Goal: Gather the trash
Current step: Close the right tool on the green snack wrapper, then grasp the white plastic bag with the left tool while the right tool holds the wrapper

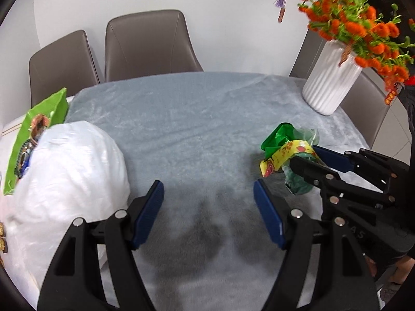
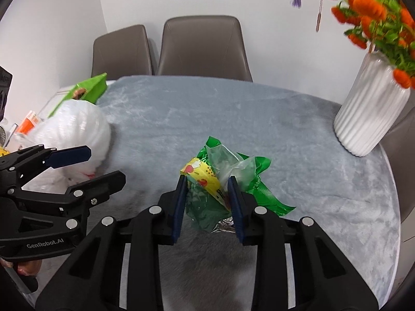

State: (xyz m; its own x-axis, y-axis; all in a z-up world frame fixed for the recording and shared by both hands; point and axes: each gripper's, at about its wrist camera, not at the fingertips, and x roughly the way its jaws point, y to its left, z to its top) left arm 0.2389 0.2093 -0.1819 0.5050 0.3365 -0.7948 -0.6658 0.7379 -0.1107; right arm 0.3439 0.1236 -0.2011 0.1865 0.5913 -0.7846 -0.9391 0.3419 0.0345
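My right gripper [image 2: 207, 202] pinches a crinkled bundle of wrappers [image 2: 220, 181], green film and yellow printed foil, just above the table. My left gripper [image 1: 208, 212] stands wide, holding nothing. A puffy white plastic bag [image 1: 72, 171] sits left on the plush grey tablecloth [image 1: 194, 119]; ribbed white vase [image 1: 329, 83], taupe chairs [image 1: 145, 44] beyond.
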